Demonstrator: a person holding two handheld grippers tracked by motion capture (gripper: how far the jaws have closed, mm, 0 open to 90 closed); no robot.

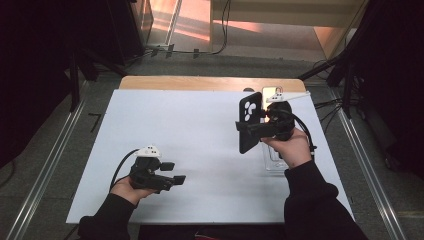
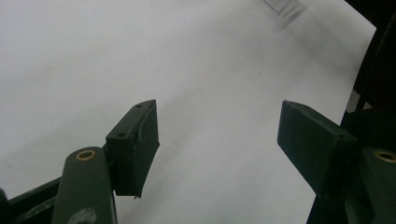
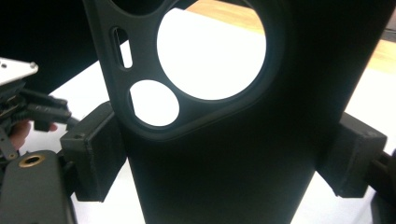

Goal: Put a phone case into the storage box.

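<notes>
Overhead, a white sheet (image 1: pixel 190 150) covers the table amid dark surroundings. Right gripper (image 1: pixel 248 128) clamps a black case (image 1: pixel 249 121) upright above the sheet's right side; left gripper (image 1: pixel 172 172) gapes near its front edge. A clear tray (image 1: pixel 272 162) sits half-hidden behind the right hand.

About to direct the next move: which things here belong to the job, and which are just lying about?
In the job:
black phone case, clamped upright in the right gripper
phone at the table's far edge
clear tray

Idle or lying about:
left gripper, open
floor cables
</notes>
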